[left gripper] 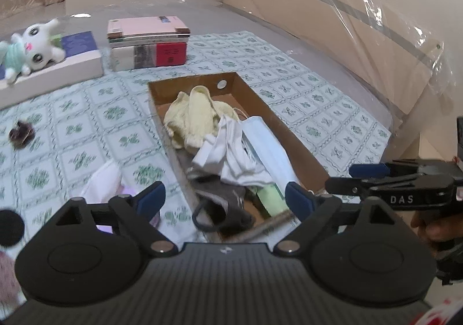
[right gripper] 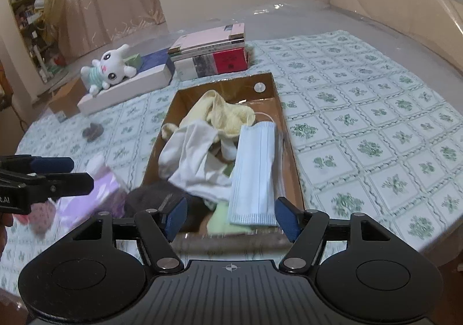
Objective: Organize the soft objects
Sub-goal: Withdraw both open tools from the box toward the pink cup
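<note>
Near the middle of the bed, on the green-patterned sheet [right gripper: 361, 128], a cardboard box [right gripper: 282, 111] lies with its long axis running away from both claws toward the books [right gripper: 211, 56] at the far edge. It already holds a yellow cloth [right gripper: 222, 114], a white cloth [right gripper: 194, 157], a blue face mask [right gripper: 254, 171] laid lengthwise along its right wall, and a dark garment [left gripper: 222, 209] spilling over the near end. The right claw [right gripper: 230, 219] hangs just above that near end, spread wide and gripping nothing, with the mask's lower edge between its blue pads. The left claw [left gripper: 225, 200] is likewise wide open and empty, poised over the box's near left corner with the dark garment directly ahead of it. Outside the box, soft things remain on the sheet to its left: a pale pink and lilac bundle [right gripper: 95, 189] lies just beside the box's left wall, close under the left claw, which is much the nearer of the two. A small dark scrunchie-like item [left gripper: 20, 134] sits farther off toward the left edge, and a white plush rabbit [left gripper: 31, 44] rests on a flat white box [left gripper: 58, 70] near the far left corner. Judging from this, the bundle is the likely next pick, and the left claw would need to swing left and down.
</note>
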{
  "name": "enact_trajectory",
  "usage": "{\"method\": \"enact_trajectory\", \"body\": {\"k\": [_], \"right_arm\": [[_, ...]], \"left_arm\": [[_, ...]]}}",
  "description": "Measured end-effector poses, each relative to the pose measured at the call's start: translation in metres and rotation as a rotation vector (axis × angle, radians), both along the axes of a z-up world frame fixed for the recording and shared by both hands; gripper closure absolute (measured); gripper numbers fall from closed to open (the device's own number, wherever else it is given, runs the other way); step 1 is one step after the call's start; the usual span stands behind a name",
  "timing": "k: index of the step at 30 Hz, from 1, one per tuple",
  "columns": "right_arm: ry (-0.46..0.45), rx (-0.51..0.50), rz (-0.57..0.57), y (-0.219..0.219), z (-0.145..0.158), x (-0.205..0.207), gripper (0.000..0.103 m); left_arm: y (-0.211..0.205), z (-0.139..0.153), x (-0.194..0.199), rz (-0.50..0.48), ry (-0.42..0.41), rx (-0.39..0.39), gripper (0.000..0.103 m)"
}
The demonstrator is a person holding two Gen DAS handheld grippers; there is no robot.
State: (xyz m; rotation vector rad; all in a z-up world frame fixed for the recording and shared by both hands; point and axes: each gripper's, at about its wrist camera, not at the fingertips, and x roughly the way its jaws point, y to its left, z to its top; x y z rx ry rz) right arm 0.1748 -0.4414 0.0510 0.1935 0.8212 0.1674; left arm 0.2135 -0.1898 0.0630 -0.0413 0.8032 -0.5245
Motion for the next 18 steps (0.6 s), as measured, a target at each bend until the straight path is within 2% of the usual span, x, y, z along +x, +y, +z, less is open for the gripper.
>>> {"method": "enact_trajectory", "body": {"k": [5, 9, 18], "right_arm": [[-0.007, 0.044, -0.032, 0.006, 0.003, -0.029, 0.030], [-0.016, 0.110, -0.092, 0.010, 0.003, -0.051, 0.029], [-0.042, 0.115, -0.082, 0.043, 0.007, -0.080, 0.028]], "left_arm": [[0.015, 0.001, -0.031, 0.041, -0.008, -0.003, 0.006], [0.030, 0.002, -0.053, 0.072, -0.011, -0.032, 0.005], [0.070, 0.005, -0.098, 0.135, -0.045, -0.047, 0.005]]}}
